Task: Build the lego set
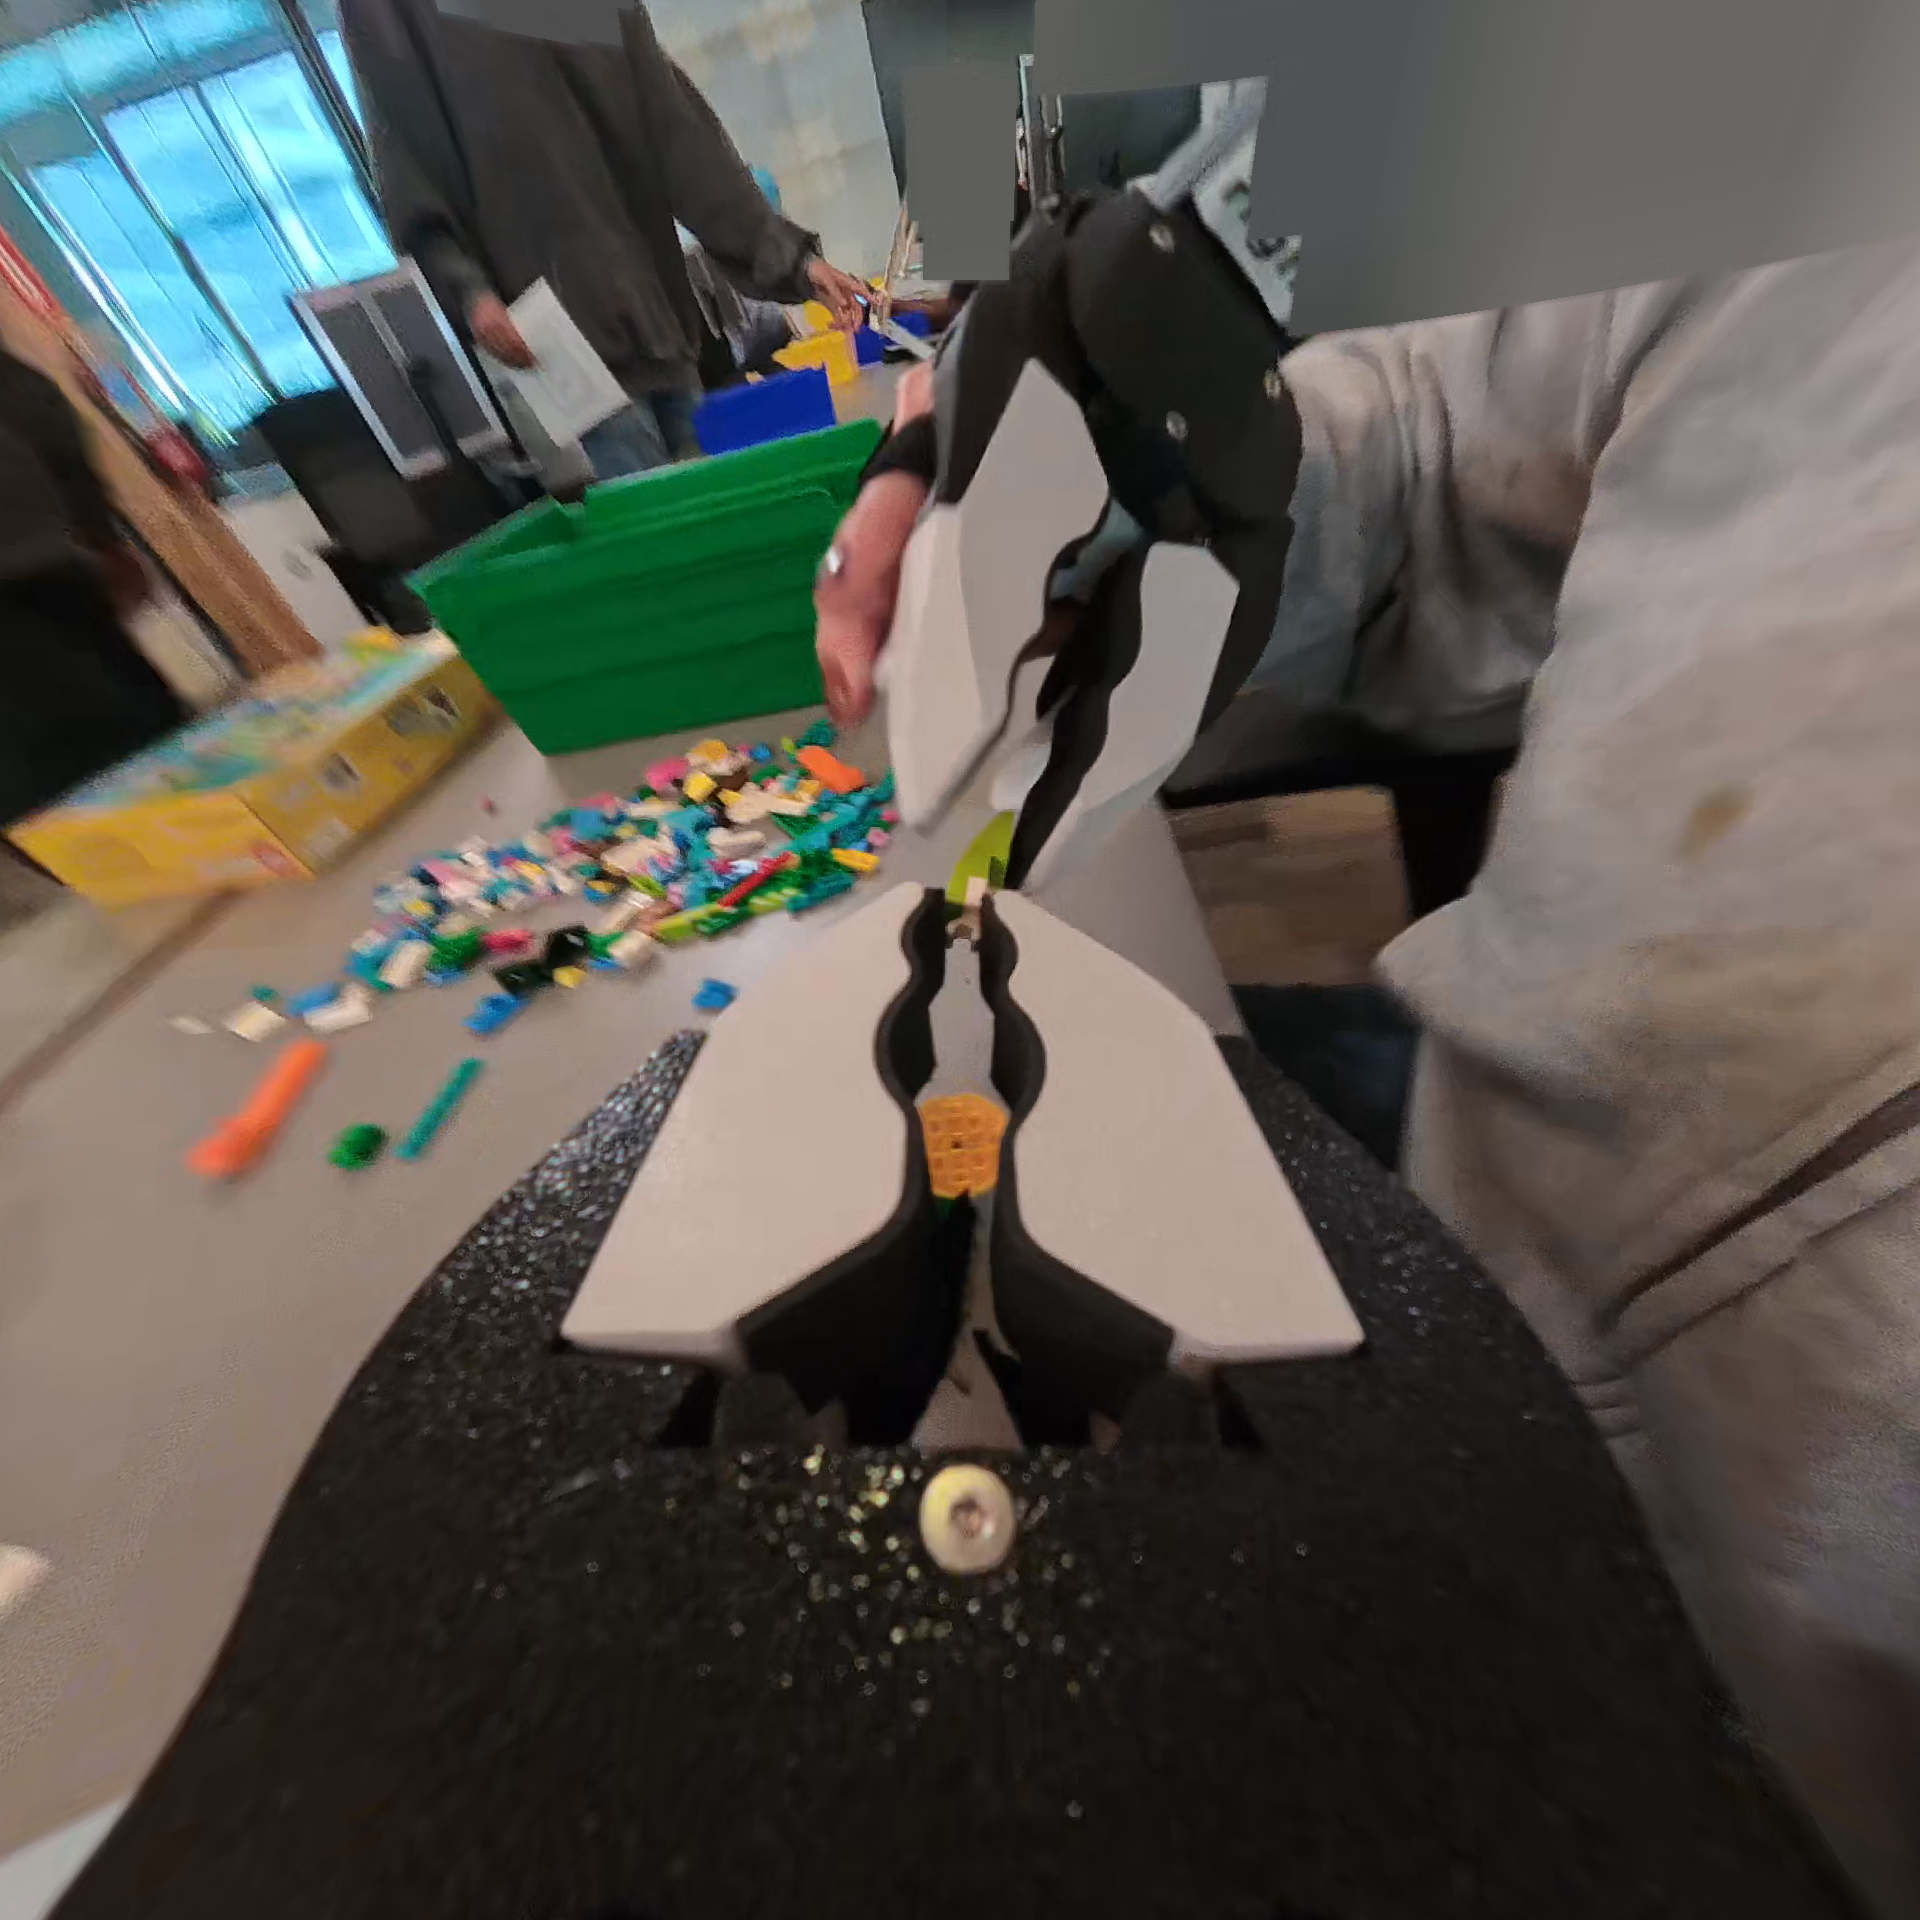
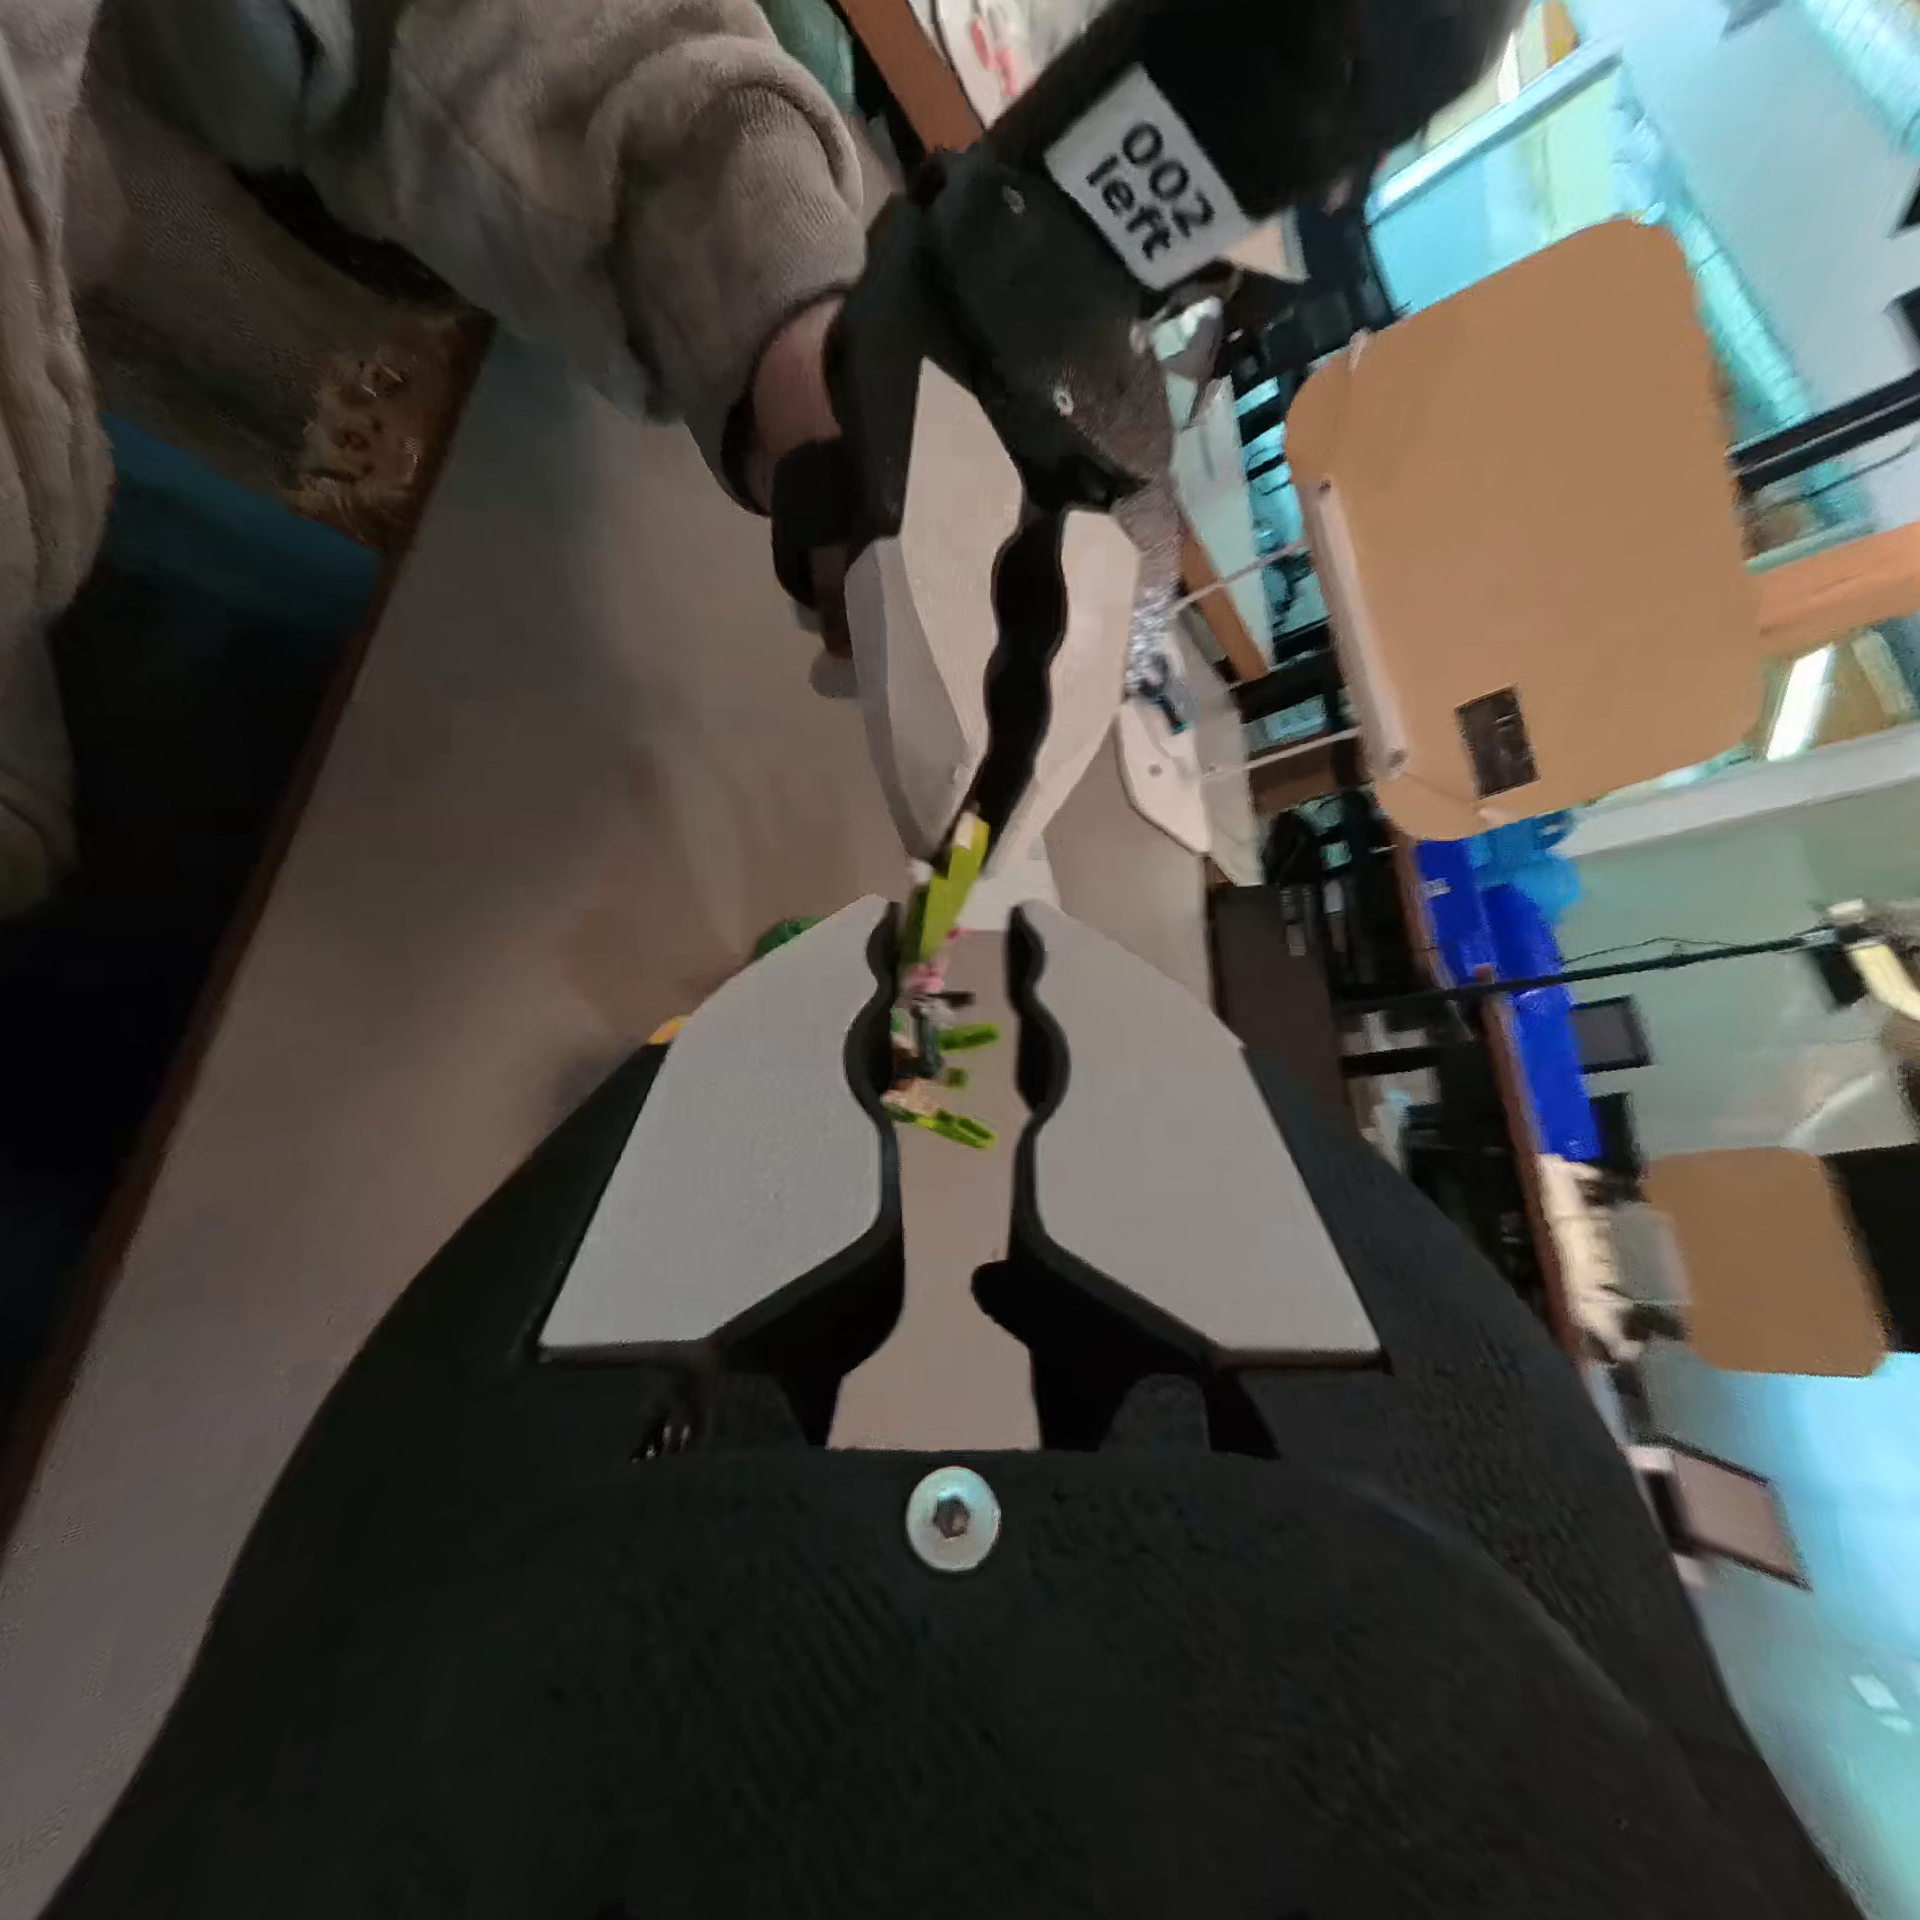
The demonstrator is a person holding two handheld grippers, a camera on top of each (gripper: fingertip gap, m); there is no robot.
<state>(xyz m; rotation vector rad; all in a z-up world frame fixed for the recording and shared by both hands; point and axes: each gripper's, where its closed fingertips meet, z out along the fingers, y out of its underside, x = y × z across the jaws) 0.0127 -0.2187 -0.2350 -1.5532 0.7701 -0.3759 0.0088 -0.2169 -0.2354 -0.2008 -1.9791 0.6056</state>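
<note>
Lime piece [image 2: 951, 883] pinched in left claw [image 2: 961, 831]; right claw [image 2: 951, 930] apparently parted.

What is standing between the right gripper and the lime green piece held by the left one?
Nothing visible. The lime green piece, pinched at the tips of the left gripper, reaches the mouth of the right gripper, whose jaws are open.

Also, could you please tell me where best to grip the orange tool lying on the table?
Take the orange tool across its narrow middle, coming straight down from above: it lies flat on the table, apart from the brick pile, both long sides exposed.
</note>
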